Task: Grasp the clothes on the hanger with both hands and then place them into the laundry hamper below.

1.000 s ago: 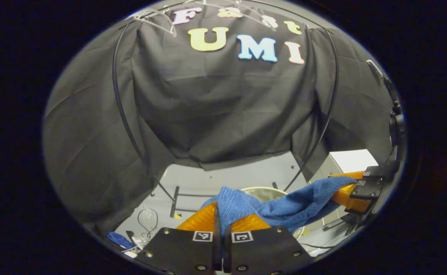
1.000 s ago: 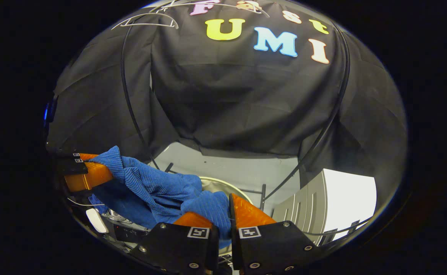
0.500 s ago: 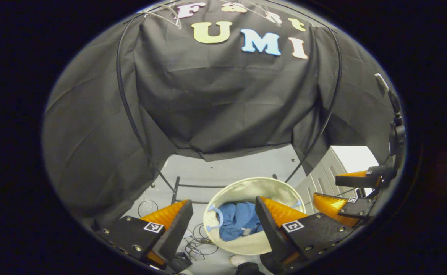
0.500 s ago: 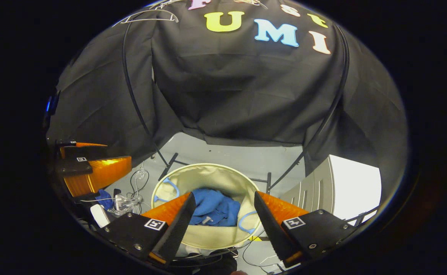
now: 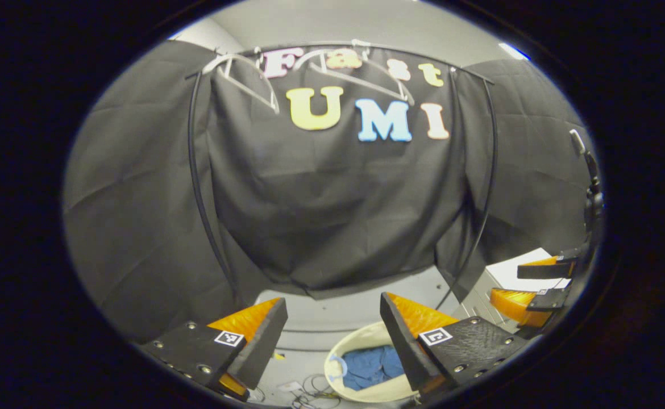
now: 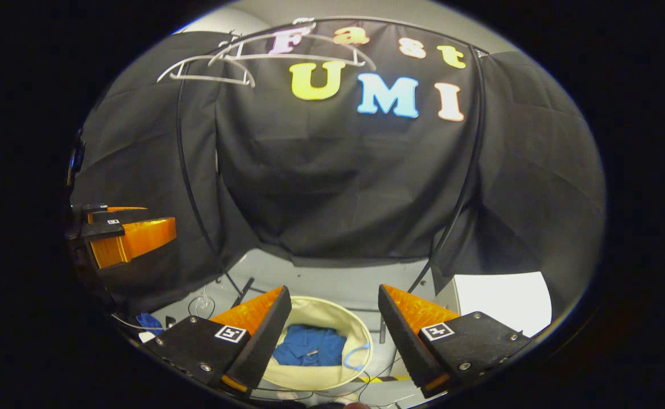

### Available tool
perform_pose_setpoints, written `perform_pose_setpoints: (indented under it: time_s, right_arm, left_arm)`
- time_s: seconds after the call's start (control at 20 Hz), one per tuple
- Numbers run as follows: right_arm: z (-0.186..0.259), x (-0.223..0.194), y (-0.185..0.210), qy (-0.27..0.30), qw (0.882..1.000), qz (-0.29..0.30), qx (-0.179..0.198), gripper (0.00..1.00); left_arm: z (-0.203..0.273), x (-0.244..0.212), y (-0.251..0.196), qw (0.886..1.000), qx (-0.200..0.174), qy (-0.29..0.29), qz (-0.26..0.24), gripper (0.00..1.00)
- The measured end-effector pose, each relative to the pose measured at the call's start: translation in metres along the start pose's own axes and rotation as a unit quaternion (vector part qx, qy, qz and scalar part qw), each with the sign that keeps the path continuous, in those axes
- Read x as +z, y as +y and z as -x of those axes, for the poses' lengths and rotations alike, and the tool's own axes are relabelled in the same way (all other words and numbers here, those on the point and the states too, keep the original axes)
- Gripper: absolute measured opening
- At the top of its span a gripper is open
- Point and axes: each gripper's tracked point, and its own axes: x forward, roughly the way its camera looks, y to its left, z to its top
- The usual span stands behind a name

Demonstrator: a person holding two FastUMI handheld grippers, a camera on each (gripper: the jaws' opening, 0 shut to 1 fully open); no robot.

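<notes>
The blue garment (image 5: 373, 366) (image 6: 308, 346) lies crumpled inside the cream round laundry hamper (image 5: 337, 355) (image 6: 361, 335) on the floor below. My left gripper (image 5: 332, 321) hangs open above the hamper with nothing between its fingers. My right gripper (image 6: 332, 324) is open too, likewise above the hamper and holding nothing. Two bare white hangers (image 5: 250, 74) (image 6: 264, 57) hang on the black rail at the top. In the left gripper view the right gripper (image 5: 528, 287) shows at the far right; in the right gripper view the left gripper (image 6: 122, 236) shows at the far left.
Black curved poles (image 5: 199, 187) (image 6: 187, 170) of the clothes rack run down both sides to feet on the grey floor. A white cabinet (image 6: 503, 298) stands at the right. Cables and small items (image 6: 150, 324) lie on the floor left of the hamper.
Both grippers opened and let go of the blue garment, which dropped into the hamper. Since then both have risen, so the hamper sits lower and the hangers show more.
</notes>
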Motion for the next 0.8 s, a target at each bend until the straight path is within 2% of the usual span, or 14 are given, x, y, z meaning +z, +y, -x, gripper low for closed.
perform_pose_setpoints:
  time_s: [0.2,0.35,0.55,0.8]
  right_arm:
    - [0.041,0.064,-0.025,-0.074,0.997,-0.002,-0.022,0.95]
    - [0.072,0.095,-0.047,-0.129,0.991,-0.013,-0.033,0.95]
    - [0.120,0.124,-0.076,-0.186,0.981,-0.010,-0.062,0.93]
    - [0.169,0.129,-0.089,-0.220,0.973,-0.015,-0.068,0.94]
  left_arm:
    - [0.039,0.086,-0.001,0.996,0.001,-0.084,0.003,0.95]
    - [0.079,0.120,-0.003,0.993,0.004,-0.121,-0.003,0.95]
    - [0.113,0.144,-0.017,0.988,0.007,-0.156,-0.003,0.94]
    - [0.162,0.166,-0.013,0.983,0.037,-0.179,0.014,0.94]
